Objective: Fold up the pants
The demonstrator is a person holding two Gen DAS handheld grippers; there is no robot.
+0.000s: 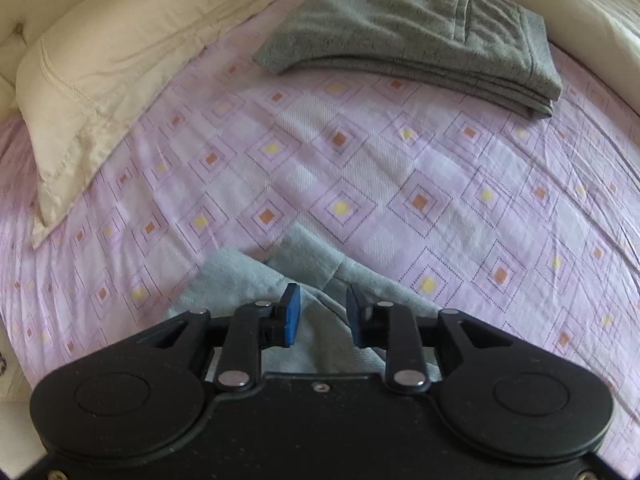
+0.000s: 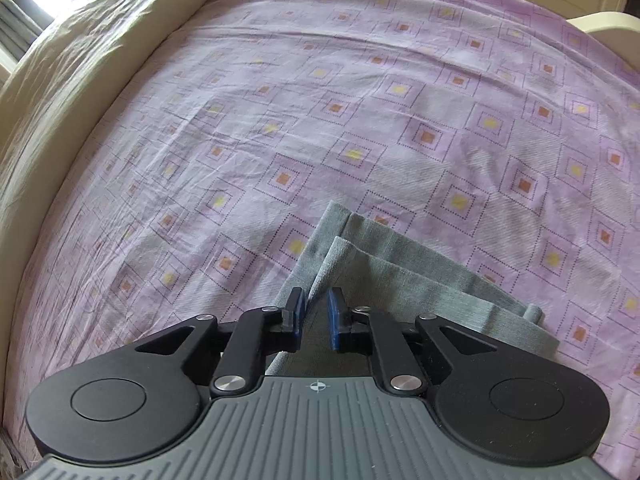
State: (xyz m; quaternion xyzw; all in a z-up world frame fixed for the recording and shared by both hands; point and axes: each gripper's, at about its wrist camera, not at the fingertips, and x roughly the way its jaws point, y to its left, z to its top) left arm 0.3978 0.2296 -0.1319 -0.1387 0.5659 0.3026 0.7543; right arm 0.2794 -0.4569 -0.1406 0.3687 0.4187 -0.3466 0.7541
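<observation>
The light grey-blue cloth pants [image 1: 304,276] lie on the near part of the bed with its pink sheet of little squares [image 1: 400,168]. The left tongs [image 1: 322,312] are let go, pads apart over the cloth. The right tongs [image 2: 316,314] are let go too, just above the pant legs [image 2: 360,256]. A folded dark grey garment [image 1: 408,36] lies far off, beside a cream pillow [image 1: 120,60].

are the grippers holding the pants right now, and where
Nothing is held. The left gripper and right gripper both stand open over the light grey pants, pads clear of the cloth.
</observation>
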